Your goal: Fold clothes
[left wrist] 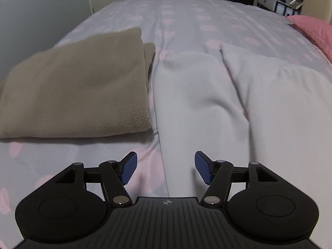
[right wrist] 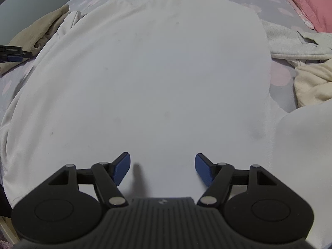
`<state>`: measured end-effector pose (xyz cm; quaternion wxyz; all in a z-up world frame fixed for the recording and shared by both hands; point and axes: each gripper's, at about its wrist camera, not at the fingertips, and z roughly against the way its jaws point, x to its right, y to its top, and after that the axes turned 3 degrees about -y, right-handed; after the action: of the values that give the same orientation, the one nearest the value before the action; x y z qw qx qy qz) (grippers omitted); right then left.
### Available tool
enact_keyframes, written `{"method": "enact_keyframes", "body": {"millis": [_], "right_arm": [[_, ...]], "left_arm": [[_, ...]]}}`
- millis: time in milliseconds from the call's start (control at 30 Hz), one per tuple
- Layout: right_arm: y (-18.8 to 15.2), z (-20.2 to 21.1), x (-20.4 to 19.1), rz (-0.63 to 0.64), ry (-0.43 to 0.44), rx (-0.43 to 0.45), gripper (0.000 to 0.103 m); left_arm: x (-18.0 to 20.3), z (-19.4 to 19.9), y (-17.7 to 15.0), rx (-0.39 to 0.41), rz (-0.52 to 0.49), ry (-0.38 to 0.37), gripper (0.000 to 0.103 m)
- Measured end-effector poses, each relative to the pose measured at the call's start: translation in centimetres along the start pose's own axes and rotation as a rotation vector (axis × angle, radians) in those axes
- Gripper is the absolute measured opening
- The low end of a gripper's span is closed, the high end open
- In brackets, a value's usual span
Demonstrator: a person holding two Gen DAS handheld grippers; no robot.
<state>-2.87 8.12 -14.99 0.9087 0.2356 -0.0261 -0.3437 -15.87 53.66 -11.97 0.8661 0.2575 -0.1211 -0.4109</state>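
White garment (right wrist: pixel 157 78) spreads plain and pale across the bed (left wrist: pixel 186 14), whose cover is lavender-grey dotted with soft pink spots. Left of the white garment, a folded fleece (left wrist: pixel 78 87) shows flat taupe-beige. Right of it, a heather-grey piece (right wrist: pixel 290 41) and a cream one (right wrist: pixel 311 83). Beyond it, a pink quilt (left wrist: pixel 311 29). Both tools, left tool (left wrist: pixel 165 167) and right tool (right wrist: pixel 162 167), are black with blue ribbed pads.
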Motion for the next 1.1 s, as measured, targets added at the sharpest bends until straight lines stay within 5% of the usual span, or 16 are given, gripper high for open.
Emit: {"method": "enact_keyframes", "body": {"millis": [133,333,667,800,1100], "right_arm": [[0.4,-0.4,-0.1,0.012,0.007,0.001,0.072],[0.8,-0.6,-0.7,0.034,0.007,0.009,0.072],[0.9,0.6,-1.3,0.035,0.007,0.058,0.072],[0.3,1.4,-1.0,0.021,0.005,0.07,0.072],[-1.4,2.8,-0.3,-0.032,0.009,0.045,0.072]], "left_arm": [[-0.1,-2.4,-0.3,-0.04,0.019,0.012,0.054],[1.4,-2.3,-0.5,-0.009,0.003,-0.043,0.001],[3.4,7.2,0.3,0.215,0.066,-0.075,0.001],[2.3,11.7,-0.6,0.298,0.169,-0.088,0.001],[0.8,18.5,-7.5,0.426,0.21,-0.035,0.001]]}}
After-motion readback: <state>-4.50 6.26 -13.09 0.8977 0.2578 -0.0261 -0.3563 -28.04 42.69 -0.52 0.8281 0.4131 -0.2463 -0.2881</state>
